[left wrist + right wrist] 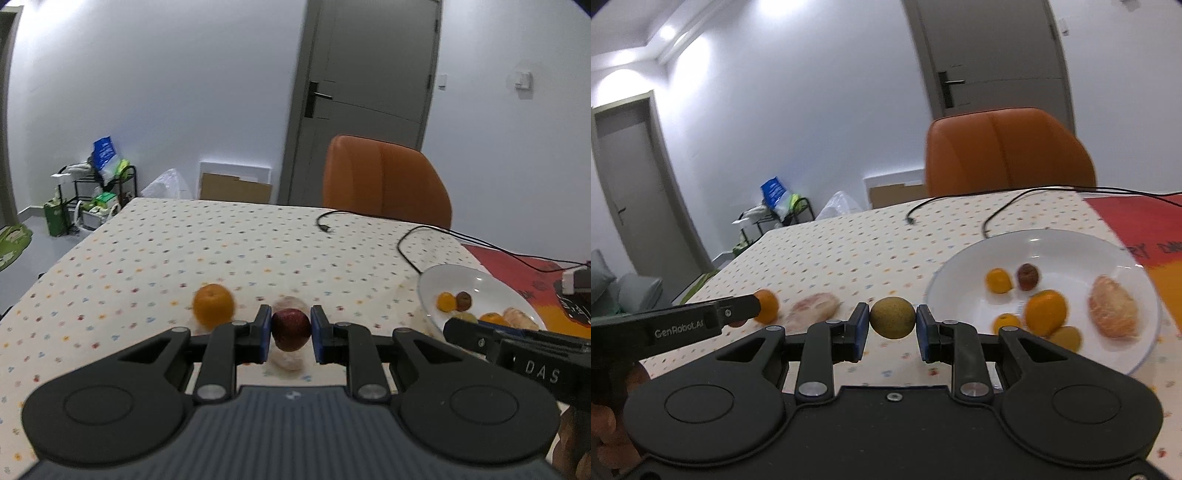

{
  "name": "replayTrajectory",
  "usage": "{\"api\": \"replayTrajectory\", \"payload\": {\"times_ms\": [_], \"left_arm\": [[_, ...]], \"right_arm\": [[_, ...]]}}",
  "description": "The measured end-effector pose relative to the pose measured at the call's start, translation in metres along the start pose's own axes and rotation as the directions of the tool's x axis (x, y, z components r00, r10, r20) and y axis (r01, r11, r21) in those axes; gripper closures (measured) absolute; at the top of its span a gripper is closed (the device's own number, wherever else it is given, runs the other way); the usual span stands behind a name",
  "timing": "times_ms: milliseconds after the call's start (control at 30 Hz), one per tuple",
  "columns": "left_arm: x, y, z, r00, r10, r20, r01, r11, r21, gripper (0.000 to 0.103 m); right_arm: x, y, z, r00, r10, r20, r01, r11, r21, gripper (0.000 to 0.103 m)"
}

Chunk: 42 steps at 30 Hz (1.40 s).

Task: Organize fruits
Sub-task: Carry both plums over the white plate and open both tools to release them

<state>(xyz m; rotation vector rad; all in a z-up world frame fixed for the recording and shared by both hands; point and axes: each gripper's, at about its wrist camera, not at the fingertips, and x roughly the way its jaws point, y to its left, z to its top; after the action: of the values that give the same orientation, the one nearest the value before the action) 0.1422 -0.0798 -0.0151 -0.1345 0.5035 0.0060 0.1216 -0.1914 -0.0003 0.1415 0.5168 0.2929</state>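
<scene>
The left tongs (291,334) are clamped on a small dark red fruit (291,329), held between the blue pads (263,334) above a bench covered with a dotted cloth (184,251). Directly beneath the held fruit lies a pale peeled citrus piece (287,360), blurred, and just to its left on the cloth sits an orange (213,305). To the right stands a white plate (476,280) holding several small fruits; the right tongs' black body crosses in front of its near rim. The right tongs (892,322) are clamped on a round yellow-green fruit (892,317), held just left of the plate (975,258) and above the cloth. In the plate, seen from the right wrist, lie a small orange fruit (998,280), a dark brown-red fruit (1028,276), a larger orange (1045,312), another small orange one (1006,323), a yellow-green fruit (1067,338) and a peeled citrus piece (1113,312) near the right side. From this view the left tongs reach in from the left, their tip overlapping the loose orange (767,304), with the pale citrus piece (812,308) beside it. A black cable (406,243) loops over the far part of the bench, a red mat (1145,225) lies at the right, and an orange chair (384,177) stands behind.
</scene>
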Motion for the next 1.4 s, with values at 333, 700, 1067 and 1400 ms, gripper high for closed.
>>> {"api": "replayTrajectory", "payload": {"times_ms": [333,700,1067,1400], "left_arm": [[0.007,-0.033,0.001,0.999,-0.044,-0.005,0.044,0.998,0.054,0.082],[0.014,-0.069,0.001,0.997,-0.078,-0.003,0.078,0.991,0.106,0.082],[0.026,-0.098,-0.001,0.994,-0.105,-0.015,0.106,0.983,0.148,0.082],[0.040,-0.118,-0.001,0.993,-0.117,-0.031,0.121,0.978,0.172,0.082]], "right_arm": [[-0.020,-0.033,-0.001,0.997,-0.060,0.047,0.058,0.997,0.049,0.077],[-0.037,-0.072,-0.004,0.989,-0.130,0.077,0.122,0.987,0.104,0.077],[-0.045,-0.104,-0.011,0.981,-0.178,0.076,0.164,0.974,0.158,0.077],[-0.049,-0.120,-0.020,0.978,-0.195,0.074,0.178,0.966,0.189,0.072]]}}
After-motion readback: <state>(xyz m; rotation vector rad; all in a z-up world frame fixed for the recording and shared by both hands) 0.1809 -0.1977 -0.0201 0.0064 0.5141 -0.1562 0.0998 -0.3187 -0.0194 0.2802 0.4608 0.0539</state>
